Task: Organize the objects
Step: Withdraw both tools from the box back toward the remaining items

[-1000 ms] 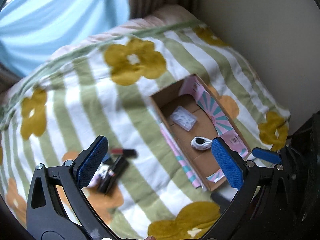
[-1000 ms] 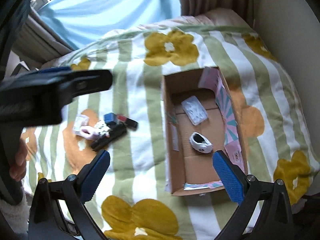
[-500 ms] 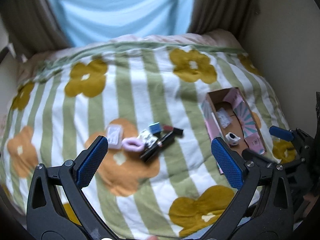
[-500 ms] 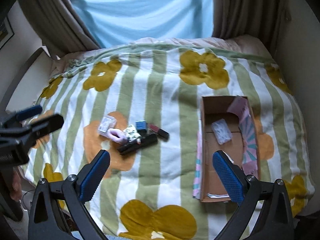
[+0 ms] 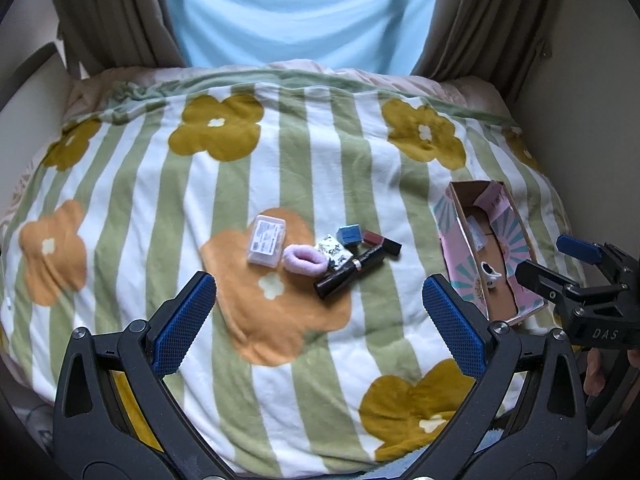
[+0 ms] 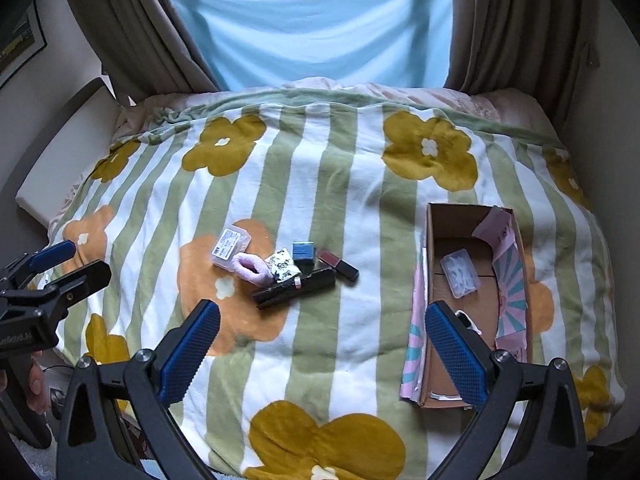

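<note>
A small pile lies mid-blanket: a clear plastic case (image 5: 267, 246) (image 6: 231, 248), a pink scrunchie (image 5: 305, 260) (image 6: 253, 268), a black-and-white patterned packet (image 5: 334, 252), a blue box (image 5: 347, 235) (image 6: 303, 251), a dark red lipstick (image 5: 382, 242) (image 6: 337, 264) and a black tube (image 5: 350, 274) (image 6: 294, 287). To the right an open cardboard box (image 5: 456, 256) (image 6: 454, 232) holds a clear packet (image 6: 460, 273) and a white item (image 5: 490, 271). My left gripper (image 5: 318, 324) (image 6: 90, 258) hangs open, short of the pile. My right gripper (image 6: 322, 356) (image 5: 540, 256) is open and empty near the box.
The green-striped flowered blanket (image 5: 320, 152) covers a bed that drops off at the near edge. Brown curtains (image 6: 132, 40) and a light blue sheet (image 6: 312, 20) stand behind it. A wall (image 5: 580, 120) runs close along the right side, past the box.
Both grippers have pulled back and up from the box. The left view has swung left from the box to the pile. Both stay open and empty.
</note>
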### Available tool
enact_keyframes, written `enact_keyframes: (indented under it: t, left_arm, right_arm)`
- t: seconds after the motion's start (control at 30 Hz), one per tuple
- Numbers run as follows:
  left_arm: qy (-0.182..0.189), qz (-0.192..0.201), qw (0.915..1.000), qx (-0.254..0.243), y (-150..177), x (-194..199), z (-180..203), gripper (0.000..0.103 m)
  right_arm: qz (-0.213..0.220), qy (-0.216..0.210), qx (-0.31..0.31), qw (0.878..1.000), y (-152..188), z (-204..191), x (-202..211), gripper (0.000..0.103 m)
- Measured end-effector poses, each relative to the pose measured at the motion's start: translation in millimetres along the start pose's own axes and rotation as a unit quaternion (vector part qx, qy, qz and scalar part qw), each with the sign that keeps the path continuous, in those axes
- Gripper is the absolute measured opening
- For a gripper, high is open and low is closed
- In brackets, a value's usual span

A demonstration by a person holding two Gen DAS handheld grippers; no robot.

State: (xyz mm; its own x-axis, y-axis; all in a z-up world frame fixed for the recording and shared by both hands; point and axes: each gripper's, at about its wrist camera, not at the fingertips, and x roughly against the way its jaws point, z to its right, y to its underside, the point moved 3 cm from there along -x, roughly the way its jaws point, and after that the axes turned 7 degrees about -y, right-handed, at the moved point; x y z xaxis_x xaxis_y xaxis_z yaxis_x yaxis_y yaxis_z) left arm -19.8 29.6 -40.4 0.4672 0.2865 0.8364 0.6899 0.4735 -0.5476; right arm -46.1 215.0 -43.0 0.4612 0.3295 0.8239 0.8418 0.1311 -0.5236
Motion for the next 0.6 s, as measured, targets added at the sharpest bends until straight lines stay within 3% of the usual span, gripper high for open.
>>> enact_keyframes:
  t: [0.33,0.6]
  left_arm:
    - [-0.002,-0.019,0.9998,0.011,-13,-21,-21,0.102]
    - [-0.004,-0.047,0.9989,-0.005,-32,-80,-41,0.102]
  right_arm:
    - [-0.013,-0.004,-0.024,1.000,-9,-8,-26,0.102]
    - [-0.033,-0.013,-0.105,0.994,-11,-2,-85,0.102]
